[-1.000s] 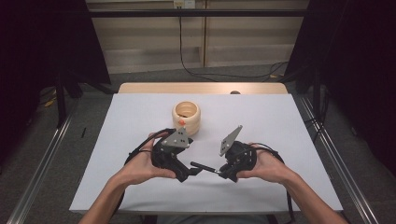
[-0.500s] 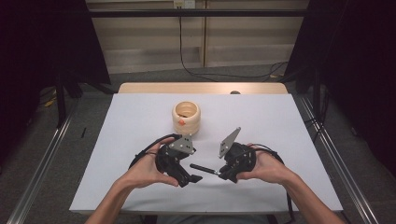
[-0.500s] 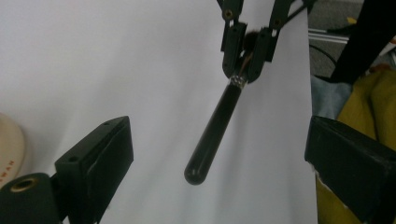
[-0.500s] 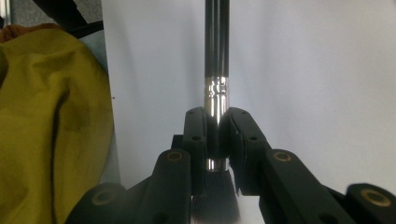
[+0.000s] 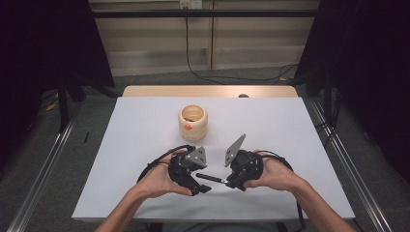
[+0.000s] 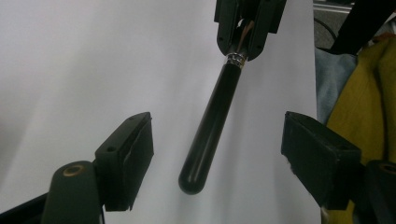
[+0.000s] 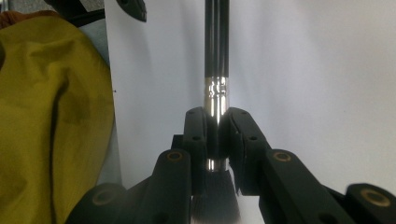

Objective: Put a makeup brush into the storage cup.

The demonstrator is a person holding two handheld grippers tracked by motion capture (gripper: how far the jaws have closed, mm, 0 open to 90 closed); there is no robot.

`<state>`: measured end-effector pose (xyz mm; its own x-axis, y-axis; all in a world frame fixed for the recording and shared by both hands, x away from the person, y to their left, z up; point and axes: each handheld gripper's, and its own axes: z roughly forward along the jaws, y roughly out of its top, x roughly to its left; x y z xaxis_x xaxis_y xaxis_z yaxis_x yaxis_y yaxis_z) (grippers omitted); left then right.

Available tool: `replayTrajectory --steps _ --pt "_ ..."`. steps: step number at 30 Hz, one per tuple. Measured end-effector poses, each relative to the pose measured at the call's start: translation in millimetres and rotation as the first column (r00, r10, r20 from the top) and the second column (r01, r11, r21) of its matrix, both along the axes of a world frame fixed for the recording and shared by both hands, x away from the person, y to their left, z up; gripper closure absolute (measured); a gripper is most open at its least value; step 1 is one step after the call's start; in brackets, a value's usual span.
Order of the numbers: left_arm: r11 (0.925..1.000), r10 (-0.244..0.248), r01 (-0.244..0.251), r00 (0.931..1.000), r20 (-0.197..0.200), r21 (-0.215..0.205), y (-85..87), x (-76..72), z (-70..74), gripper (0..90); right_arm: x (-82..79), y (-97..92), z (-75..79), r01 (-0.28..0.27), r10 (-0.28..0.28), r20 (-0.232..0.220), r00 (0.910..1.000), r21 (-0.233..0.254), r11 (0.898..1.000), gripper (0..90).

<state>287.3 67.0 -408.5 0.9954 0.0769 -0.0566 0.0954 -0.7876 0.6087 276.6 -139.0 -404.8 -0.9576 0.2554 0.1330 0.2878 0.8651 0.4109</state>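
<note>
A brush [image 5: 211, 178] with a black handle [image 6: 212, 121] and a silver ferrule [image 7: 217, 95] hangs level just above the white table, near its front edge. My right gripper [image 5: 230, 182] is shut on the ferrule, with the dark bristles [image 7: 215, 200] behind its jaws [image 7: 217, 135]. My left gripper [image 5: 203, 187] faces it from the left. Its jaws [image 6: 219, 140] stand on either side of the handle's rounded end without touching it, and they have just been closing. The right gripper [image 6: 245, 28] grips the brush's far end in the left gripper view.
A round wooden cup [image 5: 192, 123] with an orange mark stands at the table's [image 5: 290, 130] middle, beyond both hands. A yellow garment [image 7: 51, 116] lies below the table's front edge. A cable trails on the floor behind the table.
My left hand has come down and nearer the front edge, and its jaws stand closer together around the handle's end. The right hand and the brush have kept still.
</note>
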Motion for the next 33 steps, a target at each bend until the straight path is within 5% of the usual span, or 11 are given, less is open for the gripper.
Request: replayTrajectory --steps 2,10,15,24,33 --pt "0.9996 -0.017 0.017 0.9998 0.003 0.024 -1.6 -0.4 -0.8 25.9 -0.4 0.9 -0.1 -0.006 0.006 0.000 1.0000 0.001 1.000 78.1" --pt "0.9997 -0.023 0.023 0.9996 -0.013 -0.007 -1.5 3.6 -1.7 48.3 -0.7 3.6 -1.4 -0.016 0.016 0.000 0.9999 0.001 1.000 78.1" --pt "0.9982 -0.053 0.054 0.9985 -0.011 0.026 -5.2 0.7 -5.4 54.2 -0.7 4.5 -2.3 -0.015 0.015 -0.002 0.9999 -0.001 1.000 78.1" --pt "0.9966 -0.079 0.079 0.9969 -0.007 0.023 -8.4 -1.7 -8.0 71.8 -3.5 7.0 -2.6 -0.047 0.047 -0.005 0.9989 0.007 0.999 78.1" --pt "0.9945 -0.102 0.102 0.9948 -0.009 0.023 -8.2 -0.5 -9.8 74.2 -4.4 6.5 -1.6 -0.051 0.051 0.010 0.9986 0.009 0.999 78.1"
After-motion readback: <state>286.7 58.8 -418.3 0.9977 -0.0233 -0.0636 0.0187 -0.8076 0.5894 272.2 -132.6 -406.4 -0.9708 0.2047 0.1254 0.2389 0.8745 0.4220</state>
